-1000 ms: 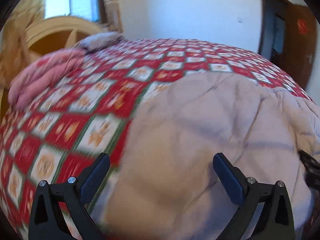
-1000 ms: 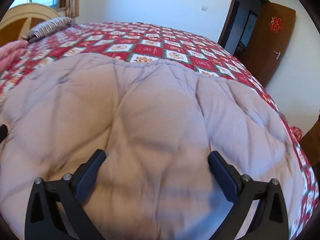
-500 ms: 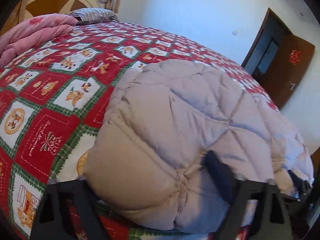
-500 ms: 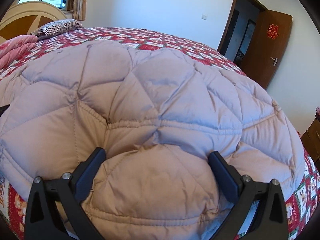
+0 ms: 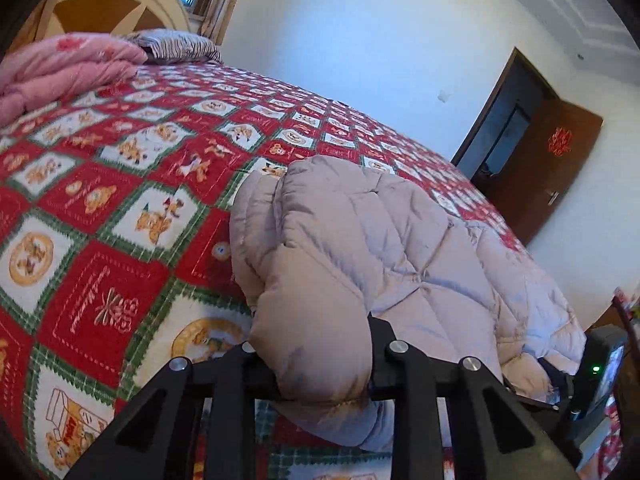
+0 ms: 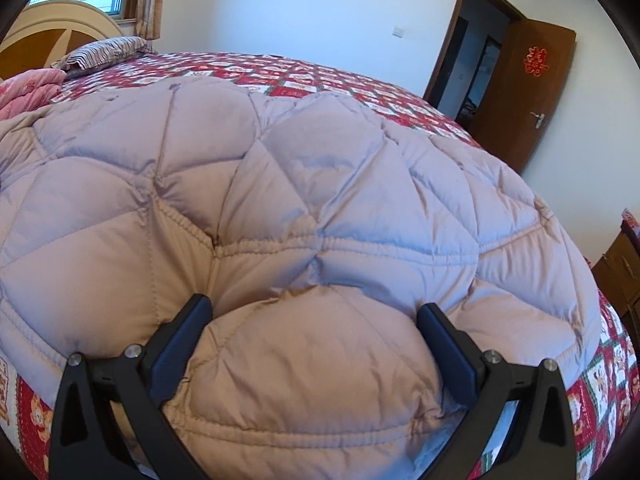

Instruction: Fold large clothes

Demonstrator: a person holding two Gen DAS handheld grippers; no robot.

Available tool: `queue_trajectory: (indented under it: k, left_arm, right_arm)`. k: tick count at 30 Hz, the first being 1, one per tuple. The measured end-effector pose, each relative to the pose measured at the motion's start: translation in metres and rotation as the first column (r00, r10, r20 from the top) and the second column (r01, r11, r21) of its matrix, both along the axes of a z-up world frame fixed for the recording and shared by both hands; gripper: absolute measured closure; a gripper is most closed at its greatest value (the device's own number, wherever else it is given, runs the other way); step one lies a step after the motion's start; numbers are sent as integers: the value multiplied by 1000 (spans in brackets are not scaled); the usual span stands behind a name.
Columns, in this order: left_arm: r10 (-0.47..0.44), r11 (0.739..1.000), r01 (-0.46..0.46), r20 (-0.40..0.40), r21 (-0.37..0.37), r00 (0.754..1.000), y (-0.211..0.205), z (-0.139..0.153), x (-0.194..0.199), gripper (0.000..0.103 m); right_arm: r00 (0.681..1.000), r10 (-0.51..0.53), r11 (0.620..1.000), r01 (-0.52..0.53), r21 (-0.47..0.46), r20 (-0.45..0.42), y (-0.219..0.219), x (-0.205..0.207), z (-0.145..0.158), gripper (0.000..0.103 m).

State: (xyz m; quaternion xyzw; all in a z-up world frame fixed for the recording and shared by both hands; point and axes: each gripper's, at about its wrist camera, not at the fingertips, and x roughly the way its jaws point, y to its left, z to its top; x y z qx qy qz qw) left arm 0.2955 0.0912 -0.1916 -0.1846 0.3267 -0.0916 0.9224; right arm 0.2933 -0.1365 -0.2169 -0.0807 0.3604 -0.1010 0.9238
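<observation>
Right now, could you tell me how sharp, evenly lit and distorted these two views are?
Left wrist view: sharp, bedspread bulges from fisheye, daylight casts blue on the wall. Right wrist view: crisp stitching on the quilted coat, black vignette corners, door frame bows.

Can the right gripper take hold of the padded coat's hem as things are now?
Probably yes: the right gripper has its jaws wide open around a bulge of the padded coat, with nothing in between.
</observation>
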Motion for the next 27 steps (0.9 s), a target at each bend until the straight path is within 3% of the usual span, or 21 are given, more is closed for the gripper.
queue_trajectory:
  k: [6,10,16,22,27]
  left_arm:
    - [-19,1000,20,44,-20,999,15,16,-13,79]
    - [0,1000,2,78,-25,997,34,33,-23,79]
    - [14,999,-20,125,43,992,42,59,-31,79]
    - [-35,993,10,219,114,975,13,96,-40,79]
    - [-117,981,65,293,182,949,-29,128,-48,79]
  right_arm:
    - [999,-44,998,45,-54,6,19,-4,-1,0]
    - [999,-37,999,38,-39,10,33,-7,-1,0]
    - [1000,28,1000,-28,4,6,59,-12,4,0]
    - [994,104,982,-100,163,-20,21,-28,24,0]
    - [996,57,972,-71,222,68,-39,-59,51,0]
